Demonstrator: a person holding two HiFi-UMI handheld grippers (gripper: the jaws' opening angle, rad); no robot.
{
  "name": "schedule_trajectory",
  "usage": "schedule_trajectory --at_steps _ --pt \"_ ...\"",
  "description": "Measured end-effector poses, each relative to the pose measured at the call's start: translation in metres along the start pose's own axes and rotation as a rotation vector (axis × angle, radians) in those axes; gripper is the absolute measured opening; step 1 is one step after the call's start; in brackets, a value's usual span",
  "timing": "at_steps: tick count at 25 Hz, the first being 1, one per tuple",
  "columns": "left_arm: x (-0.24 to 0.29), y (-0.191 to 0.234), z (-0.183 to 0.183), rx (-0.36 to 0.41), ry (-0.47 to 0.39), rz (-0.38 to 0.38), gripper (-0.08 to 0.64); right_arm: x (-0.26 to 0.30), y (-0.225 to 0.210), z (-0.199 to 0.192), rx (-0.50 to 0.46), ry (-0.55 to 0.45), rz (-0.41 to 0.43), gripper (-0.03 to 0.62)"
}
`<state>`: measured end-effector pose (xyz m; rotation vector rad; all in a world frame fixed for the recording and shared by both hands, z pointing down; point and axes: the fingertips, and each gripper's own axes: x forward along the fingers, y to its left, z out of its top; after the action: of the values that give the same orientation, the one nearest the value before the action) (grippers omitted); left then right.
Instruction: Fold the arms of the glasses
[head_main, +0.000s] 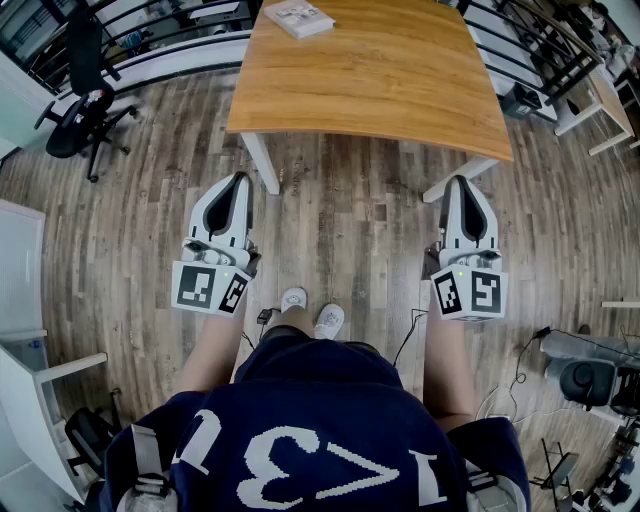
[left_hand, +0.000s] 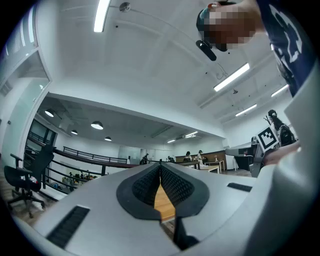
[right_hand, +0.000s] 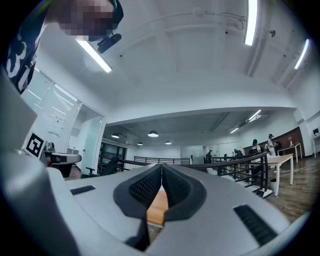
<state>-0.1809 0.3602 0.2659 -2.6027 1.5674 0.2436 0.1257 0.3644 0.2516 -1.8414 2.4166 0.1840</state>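
While the left gripper (head_main: 240, 181) hangs closed, the right gripper (head_main: 458, 183) does too.

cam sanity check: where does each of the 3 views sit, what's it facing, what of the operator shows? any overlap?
Head view: on the person's head, facing steeply down at floor and table; shows left gripper, right gripper, forearms, navy shirt, shoes.
Left gripper view: on the left gripper, along its shut jaws, up at the ceiling; navy shirt top right.
Right gripper view: on the right gripper, likewise; navy shirt top left.
Shared: all three catch the table.
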Motion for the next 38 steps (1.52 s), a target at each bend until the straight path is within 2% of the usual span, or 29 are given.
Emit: schedule_trajectory --at_steps 4,10,16,22,30,38 --pt "-0.002 -0.008 0.002 -0.005 0.0 0.009 0.017 -0.008 -0.001 0.002 0.004 -0.007 0.014 0.026" --pt "0.006 -0.018 -0.001 0.008 0.014 0.009 0.017 -0.011 -0.015 0.005 0.104 -0.058 0.025 0.028" --pt "0.027 -0.002 -0.012 0.001 0.031 0.023 0.017 0.012 -0.02 -0.002 0.1 -0.05 0.031 0.028" --pt "0.087 0.028 -0.026 -0.009 0.02 -0.005 0.017 0.075 -0.034 -0.008 0.07 -0.053 0.023 0.028" --pt "0.192 0.103 -0.03 -0.018 0.015 -0.063 0.017 0.195 -0.04 0.0 0.055 -0.085 -0.012 0.028" --pt "0.253 0.138 -0.049 -0.044 0.026 -0.119 0.017 0.248 -0.043 -0.013 0.038 -0.064 -0.053 0.028"
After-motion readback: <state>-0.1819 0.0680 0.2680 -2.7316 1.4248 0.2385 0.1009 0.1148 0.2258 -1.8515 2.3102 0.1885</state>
